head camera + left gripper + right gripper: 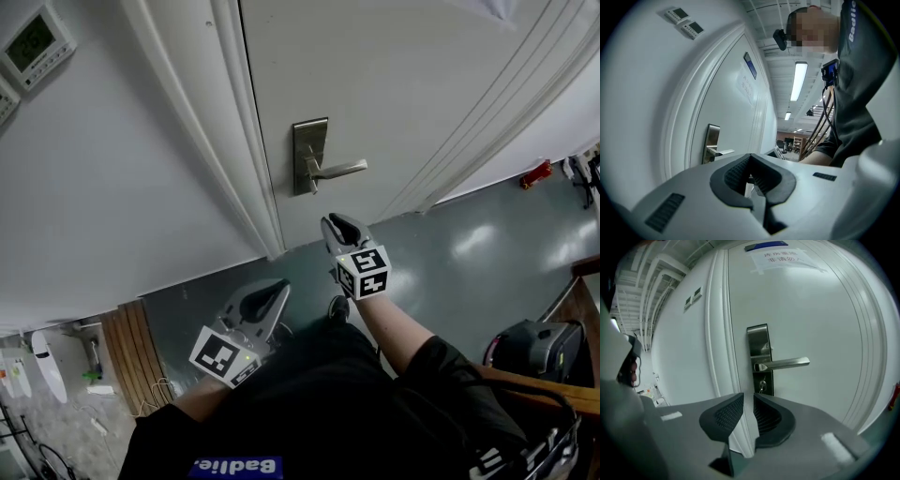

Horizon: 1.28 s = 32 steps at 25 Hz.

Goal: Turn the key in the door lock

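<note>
**Item 1, my right gripper**: carried on an outstretched forearm with the marker cube on top. The nose points at the door and tips slightly downward. In the right gripper view the jaws stand a narrow slit apart, and nothing lies between the ribbed pads.

**Item 2, my left gripper**: held lower and further back, close to my body. It sits about level and is aimed toward the foot of the door frame. Its tips are together and it holds nothing.

**Item 3, key**: seated in the keyhole at the lower end of the steel lock plate, directly under the lever handle. It is straight ahead of my right jaws and apart from them (neither tool touches it).

**Item 4, edges**: the white moulded frame runs just left of the lock plate. Beyond it is plain wall with two control panels high up. The lever juts out to the right, above the key. A paper notice is stuck high on the door.

**Item 5, room to move**:
- Open grey floor lies between me and the door, widening to the right.
- A red object sits at the wall's foot, well off to the right.
- A black bag is at my right side.
- Wooden slats are at my left.
</note>
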Available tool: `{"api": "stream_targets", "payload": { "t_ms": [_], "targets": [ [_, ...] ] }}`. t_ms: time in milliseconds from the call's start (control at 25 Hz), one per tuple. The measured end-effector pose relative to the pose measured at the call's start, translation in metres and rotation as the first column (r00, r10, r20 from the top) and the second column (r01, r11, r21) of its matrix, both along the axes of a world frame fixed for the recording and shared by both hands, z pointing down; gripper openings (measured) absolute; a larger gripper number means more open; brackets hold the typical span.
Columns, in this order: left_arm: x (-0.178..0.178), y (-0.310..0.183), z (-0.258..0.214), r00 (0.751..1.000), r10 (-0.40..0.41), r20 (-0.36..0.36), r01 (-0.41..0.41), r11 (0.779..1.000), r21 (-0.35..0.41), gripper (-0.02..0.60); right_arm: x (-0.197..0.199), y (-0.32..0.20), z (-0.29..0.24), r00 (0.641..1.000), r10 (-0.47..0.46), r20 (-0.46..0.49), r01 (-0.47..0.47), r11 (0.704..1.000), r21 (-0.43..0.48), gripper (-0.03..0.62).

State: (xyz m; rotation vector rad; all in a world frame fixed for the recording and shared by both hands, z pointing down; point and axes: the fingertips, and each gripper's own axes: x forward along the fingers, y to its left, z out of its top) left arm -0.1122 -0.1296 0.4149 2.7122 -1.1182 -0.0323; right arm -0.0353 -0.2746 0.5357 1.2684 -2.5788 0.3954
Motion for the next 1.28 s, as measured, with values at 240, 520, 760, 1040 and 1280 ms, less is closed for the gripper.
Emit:
{"api": "stream_targets", "payload": {
  "t_ms": [240,520,760,1040,1280],
  "targets": [
    [-0.004,-0.009,0.009,0.998,-0.036,0.045,0.038,0.998,-0.045,-0.006,-0.014,-0.059,0.029,0.999,0.023,-0.030,-0.024,0.999,-0.042,0.083],
    [-0.014,-0.021,0.019,0.993,-0.099,0.071,0.105,0.991,-0.086,-0.006,-0.024,-0.095,0.041,0.997,0.041,-0.072,-0.043,0.999,-0.030,0.066],
    [-0.023,-0.029,0.022,0.989,-0.131,0.071,0.137,0.986,-0.095,-0.006,-0.030,-0.095,0.041,0.959,0.050,-0.280,-0.027,0.996,0.086,0.043],
    [-0.032,-0.033,0.025,0.989,-0.131,0.072,0.136,0.987,-0.083,-0.006,-0.035,-0.092,0.045,0.779,0.090,-0.621,0.108,0.956,0.274,0.055],
    [-0.033,-0.033,0.026,0.993,-0.106,0.058,0.112,0.989,-0.100,-0.006,-0.039,-0.088,0.046,0.903,0.010,-0.430,0.076,0.980,0.183,0.060]
  ]
}}
